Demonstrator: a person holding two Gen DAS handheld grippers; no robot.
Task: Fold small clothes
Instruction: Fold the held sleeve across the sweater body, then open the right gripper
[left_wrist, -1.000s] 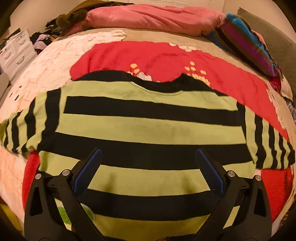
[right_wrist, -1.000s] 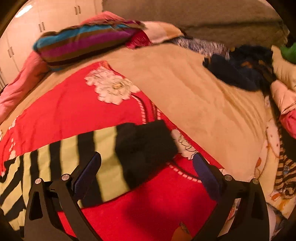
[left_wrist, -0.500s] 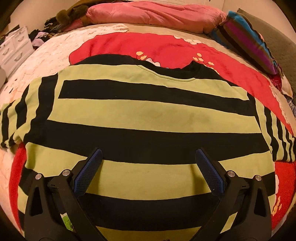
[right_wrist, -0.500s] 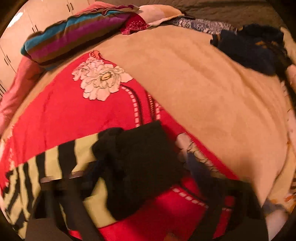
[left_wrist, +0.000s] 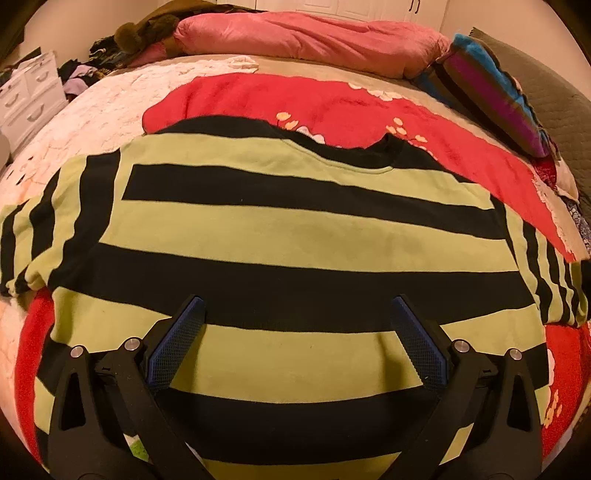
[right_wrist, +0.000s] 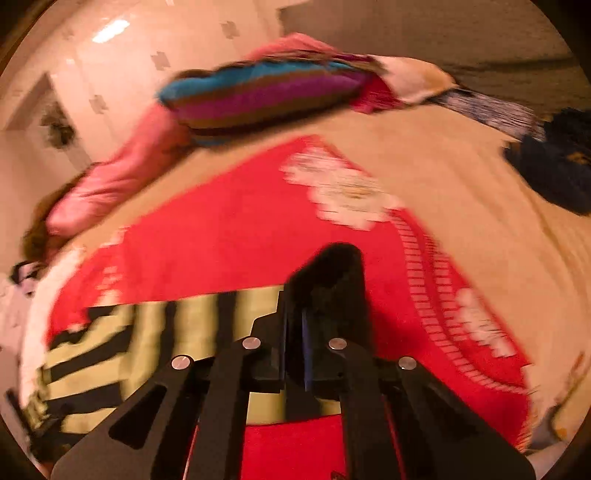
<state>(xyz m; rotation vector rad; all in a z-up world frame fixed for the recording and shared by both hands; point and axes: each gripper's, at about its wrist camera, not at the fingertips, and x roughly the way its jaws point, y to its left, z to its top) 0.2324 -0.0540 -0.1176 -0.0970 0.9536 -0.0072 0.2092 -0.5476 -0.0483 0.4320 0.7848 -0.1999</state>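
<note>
A green-and-black striped sweater (left_wrist: 295, 236) lies flat, front down or up I cannot tell, on a red floral blanket (left_wrist: 332, 107). My left gripper (left_wrist: 293, 314) hovers open over its lower body, nothing between the blue pads. In the right wrist view my right gripper (right_wrist: 325, 280) is shut on the sweater's black sleeve cuff (right_wrist: 332, 266), which sticks up between the fingers. The striped sleeve (right_wrist: 147, 332) trails off to the left, lifted off the red blanket (right_wrist: 240, 240). That view is blurred by motion.
A pink quilt (left_wrist: 303, 40) and a striped pillow (left_wrist: 491, 92) lie at the bed's far end. White drawers (left_wrist: 29, 92) stand at the left. Dark clothes (right_wrist: 554, 166) are heaped on the beige cover (right_wrist: 461, 166) to the right.
My right gripper went from wide open over the cuff to shut on it, then lifted and swung with the sleeve. My left gripper sank slightly toward the sweater and stayed open.
</note>
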